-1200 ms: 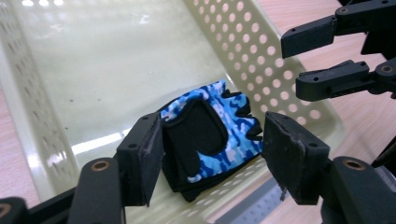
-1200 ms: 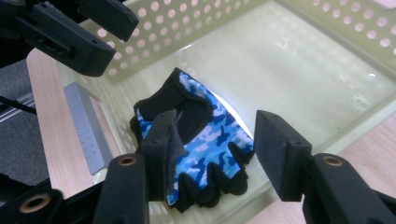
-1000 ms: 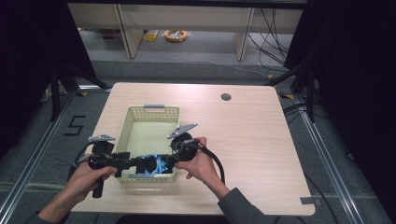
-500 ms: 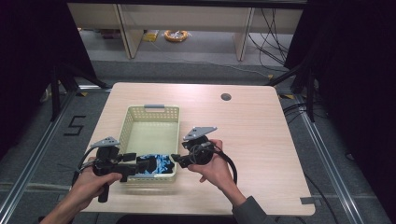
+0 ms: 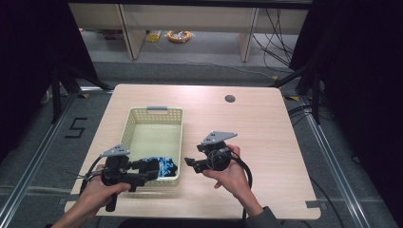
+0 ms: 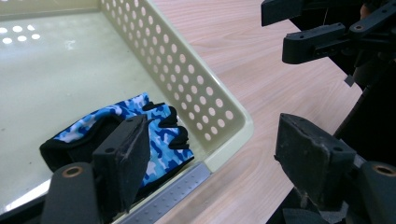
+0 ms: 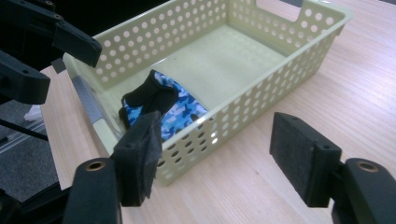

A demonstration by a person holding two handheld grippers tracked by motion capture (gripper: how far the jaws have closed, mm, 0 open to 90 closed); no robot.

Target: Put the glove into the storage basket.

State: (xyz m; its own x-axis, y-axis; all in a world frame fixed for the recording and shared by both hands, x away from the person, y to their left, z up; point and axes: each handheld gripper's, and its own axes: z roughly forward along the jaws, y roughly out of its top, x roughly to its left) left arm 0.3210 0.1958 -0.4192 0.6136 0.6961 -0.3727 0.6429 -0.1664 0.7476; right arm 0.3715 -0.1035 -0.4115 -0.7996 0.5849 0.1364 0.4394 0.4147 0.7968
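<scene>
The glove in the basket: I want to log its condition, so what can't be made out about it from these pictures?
- Glove, left gripper view: its near part is hidden behind the left gripper's own finger.
- Glove, right gripper view: the right gripper's finger and the basket wall cover its lower edge.
- High view: too small, partly covered by the left gripper.
- Its underside and any label can't be made out.

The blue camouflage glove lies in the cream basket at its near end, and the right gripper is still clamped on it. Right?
Not quite. The glove does lie at the near end of the basket, but the right gripper is not clamped on it: its jaws stand apart over bare table beside the basket, having just been opening, with nothing between them. The right gripper view shows this.
</scene>
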